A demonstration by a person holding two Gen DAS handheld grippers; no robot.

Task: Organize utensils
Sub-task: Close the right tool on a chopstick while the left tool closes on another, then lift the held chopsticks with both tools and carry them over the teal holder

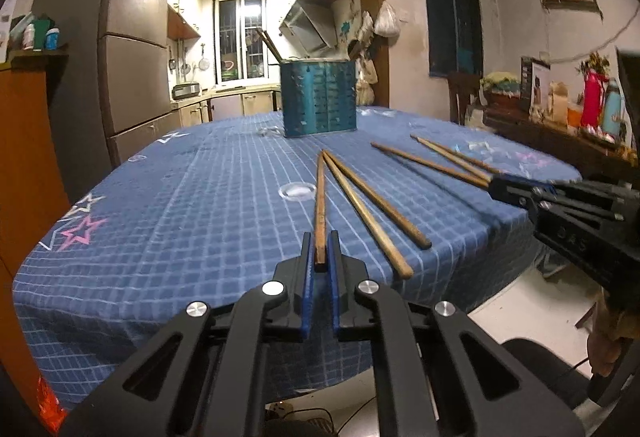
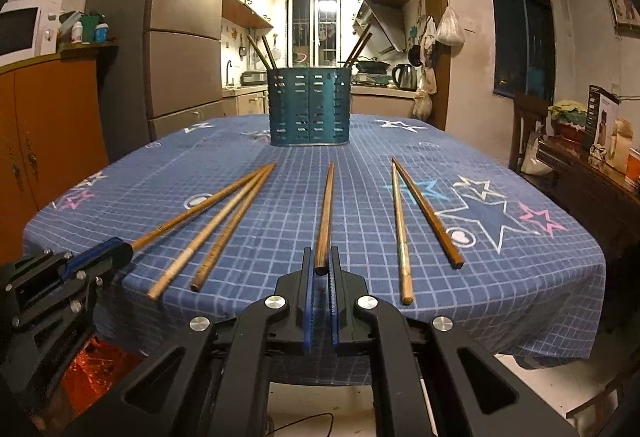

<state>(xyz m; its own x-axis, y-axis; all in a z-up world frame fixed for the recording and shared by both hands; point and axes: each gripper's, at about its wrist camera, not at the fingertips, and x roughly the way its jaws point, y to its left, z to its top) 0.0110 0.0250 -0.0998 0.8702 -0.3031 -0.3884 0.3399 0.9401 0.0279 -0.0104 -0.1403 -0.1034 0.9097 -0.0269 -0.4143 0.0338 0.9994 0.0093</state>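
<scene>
The left gripper (image 1: 320, 251) is clenched on the butt end of one wooden chopstick (image 1: 319, 205), which runs straight ahead from its fingers over the blue checked tablecloth (image 1: 180, 205). Just right of that claw lie two loose chopsticks (image 1: 374, 211), their far tips meeting near the held stick's tip. Farther right, the right gripper (image 2: 321, 265) grips the end of another chopstick (image 2: 326, 211) that likewise points forward from between its blue pads. To the right of this claw rests a second loose pair (image 2: 416, 215), splayed apart at the near ends. Well ahead of both claws, near the table's far side, stands the teal slotted utensil holder (image 2: 310, 105), upright, with several dark chopsticks (image 2: 260, 49) leaning out of its top.
</scene>
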